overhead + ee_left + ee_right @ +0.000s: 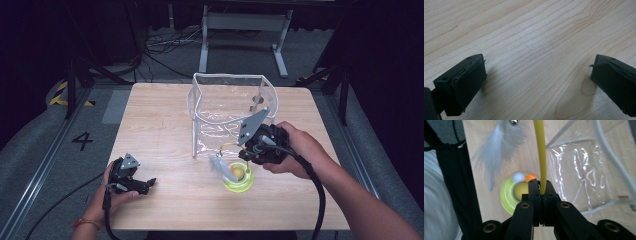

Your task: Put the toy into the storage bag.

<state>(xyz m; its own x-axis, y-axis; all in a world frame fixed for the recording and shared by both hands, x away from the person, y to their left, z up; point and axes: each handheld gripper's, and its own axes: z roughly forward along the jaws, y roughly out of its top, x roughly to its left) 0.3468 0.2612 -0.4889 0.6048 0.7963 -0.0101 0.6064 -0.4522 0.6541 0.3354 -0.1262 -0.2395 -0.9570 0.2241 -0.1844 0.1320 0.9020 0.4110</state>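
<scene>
Item: cat toy, consisting of a round yellow-green plastic base (238, 178) with small balls in its track, a thin yellow springy wand (541, 155) rising from it, and a whitish feather (218, 164) at the wand's far end. Location: on the light wooden tabletop (165, 135), toward the person's right, just in front of a clear plastic zip bag (227, 112) that stands upright with its mouth open upward. Right tool (248, 156): jaws fully closed, pinching the yellow wand a little above the base; in the right gripper view the wand runs straight out from between the pads (537, 188). Left tool (149, 184): jaws spread wide, nothing between them, resting low over bare wood at the near left, well apart from the toy. Orientation: the wand is the long axis; it climbs from the base, arches leftward in the high view, and ends with the feather drooping just left of the base. Base looks flat or nearly so; whether it has cleared the wood cannot be told. Handling note, as judgement: the work appears to be lifting the toy toward the bag. A flexible stem will let the base swing, so a slow, vertical lift seems wise, carrying the base high over the bag's rim before lowering. The idle left tool could steady the bag's edge.
</scene>
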